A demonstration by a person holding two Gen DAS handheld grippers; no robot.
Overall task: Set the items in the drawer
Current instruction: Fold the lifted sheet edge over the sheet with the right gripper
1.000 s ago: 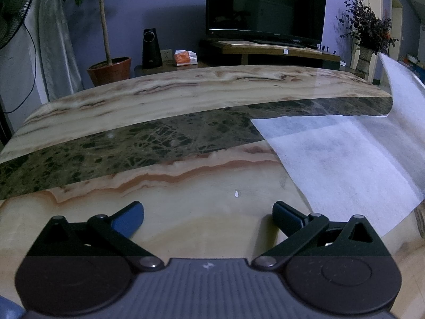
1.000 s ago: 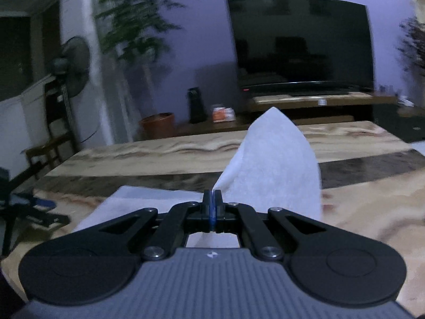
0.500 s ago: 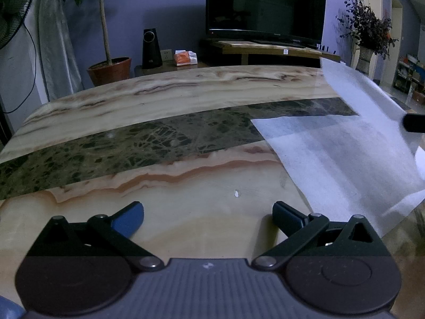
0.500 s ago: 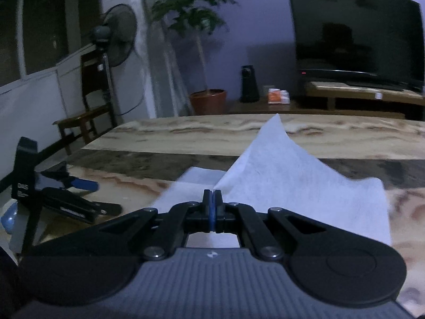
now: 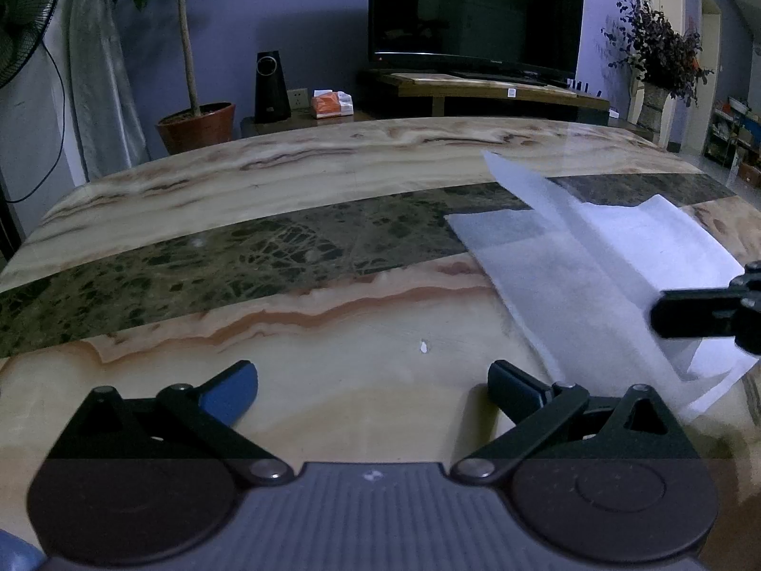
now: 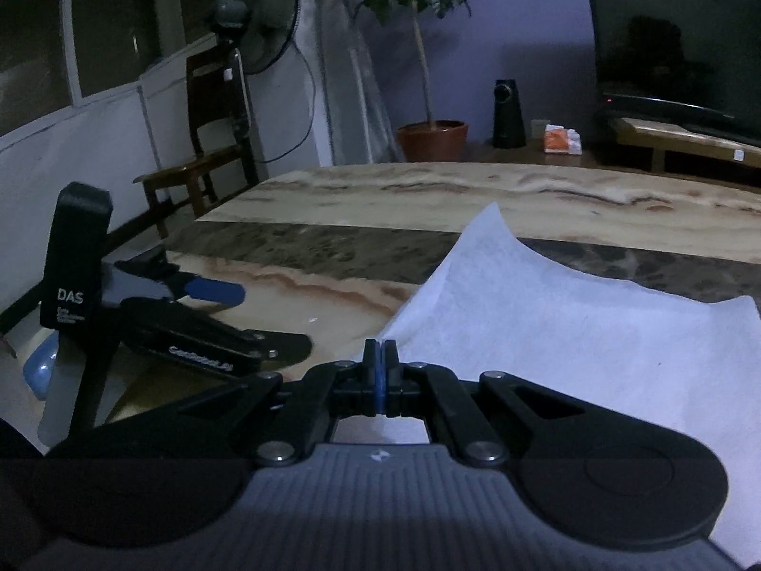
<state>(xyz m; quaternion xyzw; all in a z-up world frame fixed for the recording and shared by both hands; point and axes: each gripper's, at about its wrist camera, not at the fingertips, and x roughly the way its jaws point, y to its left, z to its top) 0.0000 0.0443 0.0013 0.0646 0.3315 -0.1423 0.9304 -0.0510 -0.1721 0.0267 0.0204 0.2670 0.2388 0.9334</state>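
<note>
A thin white sheet point(image 5: 585, 280) lies on the marble table point(image 5: 285, 257), its far corner folded up and over toward the left. My right gripper point(image 6: 379, 354) is shut on the sheet point(image 6: 547, 314) at its near edge, and its tip shows at the right edge of the left wrist view point(image 5: 704, 316). My left gripper point(image 5: 373, 380) rests low over the table, open, with nothing between its fingers, left of the sheet. No drawer is in view.
A small white speck point(image 5: 422, 346) lies on the table ahead of the left gripper. Beyond the table stand a potted plant point(image 5: 195, 123), a speaker point(image 5: 271, 88), a TV point(image 5: 475, 9) and a fan point(image 6: 252, 43) by a wooden chair point(image 6: 200, 142).
The right gripper has swung left with the sheet's corner, folding it further over the rest of the sheet. The left gripper has stayed still and open.
</note>
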